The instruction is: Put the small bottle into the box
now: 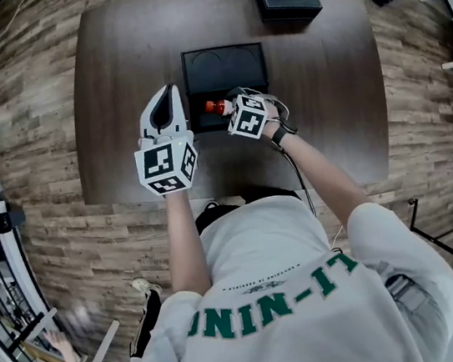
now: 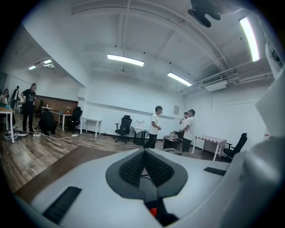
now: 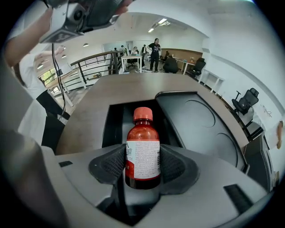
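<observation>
Right gripper view: the right gripper (image 3: 142, 165) clamps the small bottle (image 3: 142, 149) over the near rim of the box (image 3: 196, 116), the left gripper (image 2: 144, 156) is closed on nothing, and an early release could topple the bottle outside.

Small bottle (image 3: 142, 149): glossy translucent red-brown body, glass or plastic not determinable; matt white paper label; ribbed orange-red plastic cap.
Box (image 1: 224, 71): matt black, smooth moulded interior.
Counter (image 1: 125, 64): smooth dark brown wood-look top, low sheen.
Right claw (image 3: 142, 165): matt pale grey plastic shell; black dimpled pads (image 3: 111, 164).
Floor (image 1: 32, 121): wood-grain planks.
</observation>
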`<action>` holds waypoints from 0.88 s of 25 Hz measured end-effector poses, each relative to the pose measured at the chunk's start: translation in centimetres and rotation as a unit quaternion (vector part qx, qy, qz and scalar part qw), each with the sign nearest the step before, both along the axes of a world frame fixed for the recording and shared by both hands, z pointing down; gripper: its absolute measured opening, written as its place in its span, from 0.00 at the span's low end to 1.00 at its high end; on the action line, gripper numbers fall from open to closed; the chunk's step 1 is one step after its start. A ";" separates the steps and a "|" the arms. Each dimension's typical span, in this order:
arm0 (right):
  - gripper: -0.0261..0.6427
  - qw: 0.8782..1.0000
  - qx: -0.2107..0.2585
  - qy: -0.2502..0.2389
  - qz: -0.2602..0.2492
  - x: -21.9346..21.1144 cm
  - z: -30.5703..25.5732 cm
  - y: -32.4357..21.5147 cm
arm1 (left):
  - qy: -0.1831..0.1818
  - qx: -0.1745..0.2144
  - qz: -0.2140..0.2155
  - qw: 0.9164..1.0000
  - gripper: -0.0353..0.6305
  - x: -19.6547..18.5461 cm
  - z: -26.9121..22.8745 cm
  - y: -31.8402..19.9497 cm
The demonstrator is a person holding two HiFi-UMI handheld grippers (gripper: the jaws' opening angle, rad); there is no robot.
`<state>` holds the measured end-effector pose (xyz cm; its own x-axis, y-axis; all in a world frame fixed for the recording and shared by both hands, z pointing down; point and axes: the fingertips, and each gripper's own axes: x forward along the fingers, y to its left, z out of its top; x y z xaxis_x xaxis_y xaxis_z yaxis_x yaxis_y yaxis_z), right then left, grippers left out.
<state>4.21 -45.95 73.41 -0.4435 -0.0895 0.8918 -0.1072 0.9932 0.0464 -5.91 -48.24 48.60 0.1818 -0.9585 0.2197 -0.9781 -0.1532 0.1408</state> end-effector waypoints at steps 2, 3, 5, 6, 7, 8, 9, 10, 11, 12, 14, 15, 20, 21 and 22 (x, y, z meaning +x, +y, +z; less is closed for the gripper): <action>0.39 1.000 -0.003 0.012 -0.007 0.0 0.9 0.0 | 0.001 -0.002 -0.004 1.000 0.07 -0.3 0.3 0.0; 0.39 1.000 -0.007 0.016 -0.009 0.0 1.2 0.1 | 0.002 -0.004 -0.006 1.000 0.07 -0.6 0.4 0.0; 0.39 1.000 -0.016 0.024 -0.007 0.0 2.0 0.2 | 0.003 -0.007 -0.011 1.000 0.07 -1.2 0.6 0.0; 0.39 0.999 -0.021 0.027 -0.005 0.1 2.3 0.2 | 0.003 -0.008 -0.013 1.000 0.07 -1.4 0.7 0.0; 0.39 0.999 -0.025 0.029 -0.003 0.1 2.6 0.3 | 0.002 -0.010 -0.015 1.000 0.07 -1.7 0.8 0.0; 0.39 0.999 -0.027 0.030 0.000 0.2 2.9 0.4 | 0.001 -0.011 -0.016 1.000 0.07 -1.9 0.8 0.1; 0.39 0.999 -0.029 0.032 0.002 0.2 3.1 0.5 | 0.000 -0.012 -0.016 1.000 0.07 -2.0 0.9 0.1; 0.39 0.999 -0.030 0.033 0.007 0.2 3.2 0.5 | -0.001 -0.013 -0.015 1.000 0.07 -2.2 0.9 0.2; 0.39 0.999 -0.031 0.034 0.014 0.2 3.3 0.5 | -0.001 -0.014 -0.015 1.000 0.07 -2.3 1.0 0.3; 0.39 0.999 -0.032 0.032 0.024 0.1 3.3 0.3 | -0.002 -0.015 -0.015 1.000 0.07 -2.4 1.0 0.4; 0.41 0.998 -0.034 0.022 0.042 0.1 3.0 0.2 | -0.003 -0.016 -0.013 1.000 0.07 -2.5 1.1 0.5; 0.45 0.998 -0.036 0.016 0.050 0.0 2.8 0.1 | -0.003 -0.016 -0.012 1.000 0.07 -2.6 1.1 0.5; 0.47 0.993 -0.045 -0.020 0.103 0.4 1.4 0.0 | -0.005 -0.011 -0.002 1.000 0.07 -2.7 0.6 0.1; 0.47 0.992 -0.045 -0.027 0.115 0.5 0.9 0.0 | -0.004 -0.010 -0.001 1.000 0.07 -2.8 0.4 0.0; 0.47 0.990 -0.044 -0.034 0.127 0.6 0.3 0.2 | -0.003 -0.009 0.000 1.000 0.07 -2.8 0.3 0.1</action>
<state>4.86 -45.73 73.73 -0.4764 -0.1296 0.8696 -0.3549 0.9333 -0.0554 -8.70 -48.15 48.89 0.1800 -0.9543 0.2387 -0.9791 -0.1503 0.1373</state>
